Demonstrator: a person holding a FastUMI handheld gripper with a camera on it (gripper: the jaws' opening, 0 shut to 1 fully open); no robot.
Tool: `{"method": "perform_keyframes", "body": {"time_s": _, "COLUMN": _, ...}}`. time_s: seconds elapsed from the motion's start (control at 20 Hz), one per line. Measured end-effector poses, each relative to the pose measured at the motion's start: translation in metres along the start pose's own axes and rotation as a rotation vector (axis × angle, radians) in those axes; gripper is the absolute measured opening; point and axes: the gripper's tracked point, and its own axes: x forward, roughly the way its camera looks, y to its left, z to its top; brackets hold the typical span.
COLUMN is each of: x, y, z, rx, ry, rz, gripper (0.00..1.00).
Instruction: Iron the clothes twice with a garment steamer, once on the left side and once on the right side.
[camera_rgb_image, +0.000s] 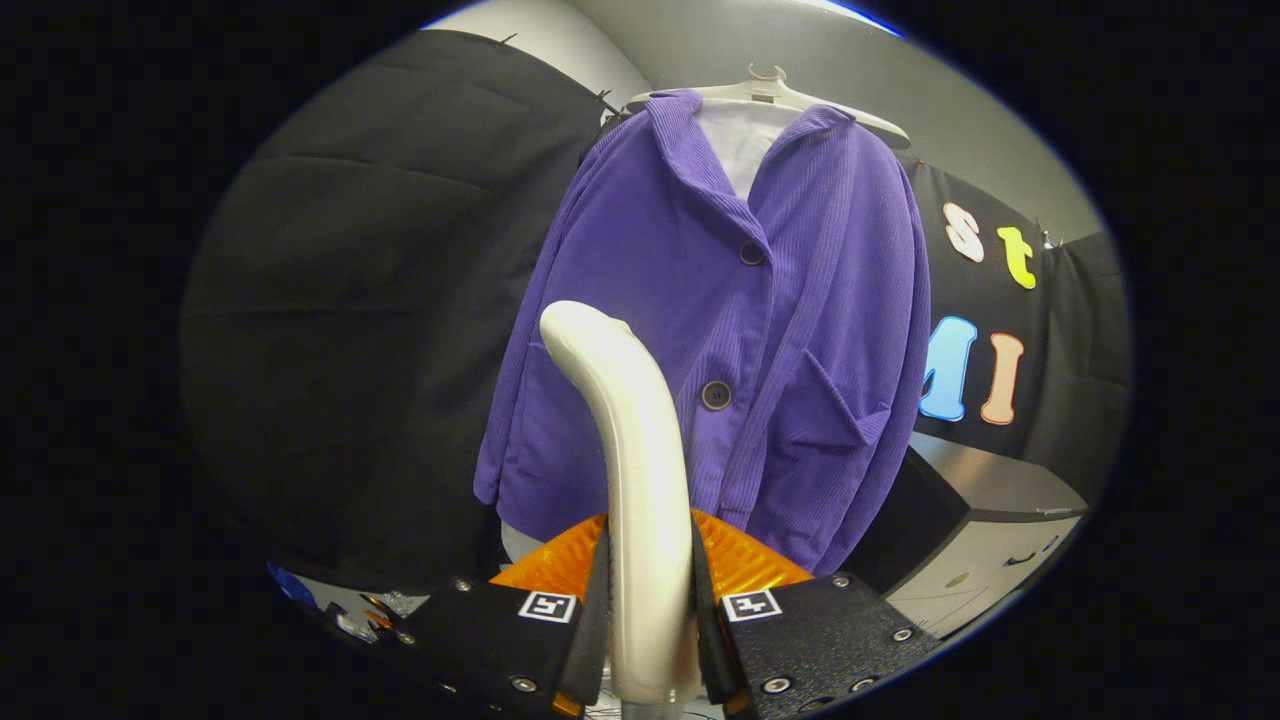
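Observation:
A purple corduroy jacket (720, 330) with dark buttons hangs on a pale hanger (770, 90) over a white shirt (742, 140), just beyond the fingers. My gripper (648, 610) is shut on the white handle of the garment steamer (630, 450), which rises between both fingers and curves up to the left. Its rounded top lies in front of the jacket's lower left panel, beside the lower button. I cannot tell whether the steamer's head touches the cloth.
Black cloth (370, 300) forms the booth wall to the left of the jacket and behind it. A grey cabinet (990, 540) stands low to the right of the jacket. An orange part (740, 565) sits behind the fingers.

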Motion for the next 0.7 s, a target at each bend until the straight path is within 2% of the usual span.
{"method": "perform_keyframes", "body": {"time_s": 0.35, "x": -0.006, "y": 0.011, "z": -0.054, "rx": 0.016, "ry": 0.063, "rz": 0.023, "gripper": 0.39}}
{"method": "perform_keyframes", "body": {"time_s": 0.7, "x": -0.013, "y": 0.037, "z": -0.126, "rx": -0.012, "ry": 0.195, "rz": 0.084, "gripper": 0.39}}
